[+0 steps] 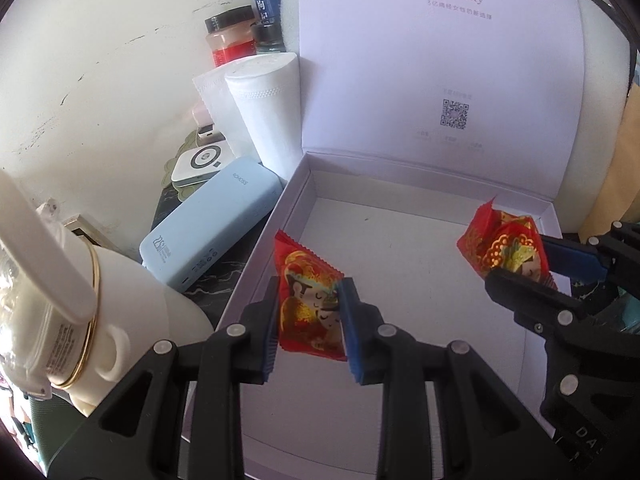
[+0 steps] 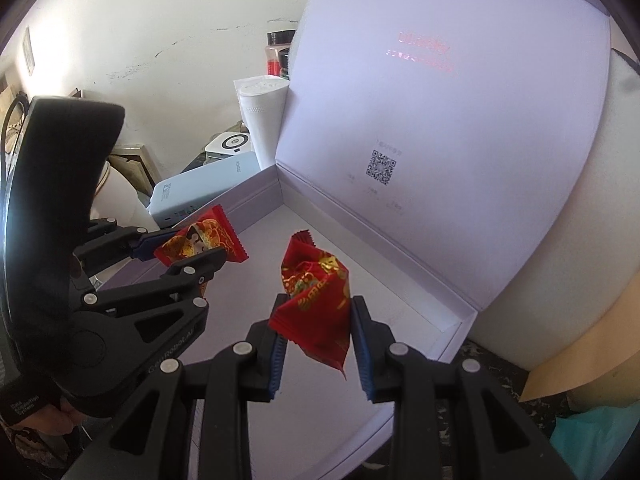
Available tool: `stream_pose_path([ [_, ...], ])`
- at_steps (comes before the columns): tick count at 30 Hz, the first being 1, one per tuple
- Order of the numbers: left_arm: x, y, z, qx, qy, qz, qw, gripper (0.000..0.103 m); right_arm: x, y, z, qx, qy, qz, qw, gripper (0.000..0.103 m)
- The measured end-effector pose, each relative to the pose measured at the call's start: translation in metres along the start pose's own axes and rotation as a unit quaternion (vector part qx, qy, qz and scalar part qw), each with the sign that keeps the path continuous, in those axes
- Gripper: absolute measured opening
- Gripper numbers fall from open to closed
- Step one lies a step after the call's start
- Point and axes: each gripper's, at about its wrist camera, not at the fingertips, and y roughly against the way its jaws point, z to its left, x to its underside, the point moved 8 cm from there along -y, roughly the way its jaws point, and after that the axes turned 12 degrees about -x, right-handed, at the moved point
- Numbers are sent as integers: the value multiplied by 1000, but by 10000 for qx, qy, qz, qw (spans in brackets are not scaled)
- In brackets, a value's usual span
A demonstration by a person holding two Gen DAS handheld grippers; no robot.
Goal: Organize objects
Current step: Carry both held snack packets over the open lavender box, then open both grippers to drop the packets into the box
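left gripper (image 1: 310, 316) pinching a red candy packet (image 1: 310, 304) over the near end of the white box (image 1: 256, 248) | right gripper (image 2: 318, 332) pinching a second red packet (image 2: 316, 300) above the box floor | 10 o'clock: blue power bank (image 1: 208, 232) touching the box wall, tissue roll (image 1: 268, 108) and jars (image 1: 232, 36) behind | 12 o'clock: lid (image 1: 440, 60) upright

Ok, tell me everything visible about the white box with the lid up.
The box is shallow, rectangular, white, apparently stiff card, with low walls and a bare floor; nothing lies in it. Its hinged lid stands open at the back, showing pale "ULucky" lettering and a QR code. It sits on a dark marbled surface, with a blue power bank along its left wall. Each hand-held gripper, left and right, holds a red packet above the floor.
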Motion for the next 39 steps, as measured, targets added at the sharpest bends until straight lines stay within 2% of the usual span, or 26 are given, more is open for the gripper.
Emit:
stream_pose_path([
  [11,-3,-17,-13,68,-43,146,9999,27,-8,-8,-10,206,-243,54,9995,31],
  [13,-4,-17,-13,67,-3,155,9999,28,-10,-7,-12,206,-278,21,9994,40],
  [14,-4,-18,-13,36,14,182,9998,28,-11,-4,-12,241,-295,0,9993,49],
  [16,-4,-18,-11,-48,59,253,9996,32,-15,-1,-14,307,-312,-38,9990,55],
  [27,-7,16,0,-95,312,53,9995,53,-13,27,-11,336,-305,-139,9989,55],
  [34,-8,49,30,-147,493,-43,9987,55,-8,57,-2,315,-242,-313,9987,55],
  [39,-7,79,32,-182,572,-143,9981,55,-2,94,3,296,-212,-442,9984,55],
])
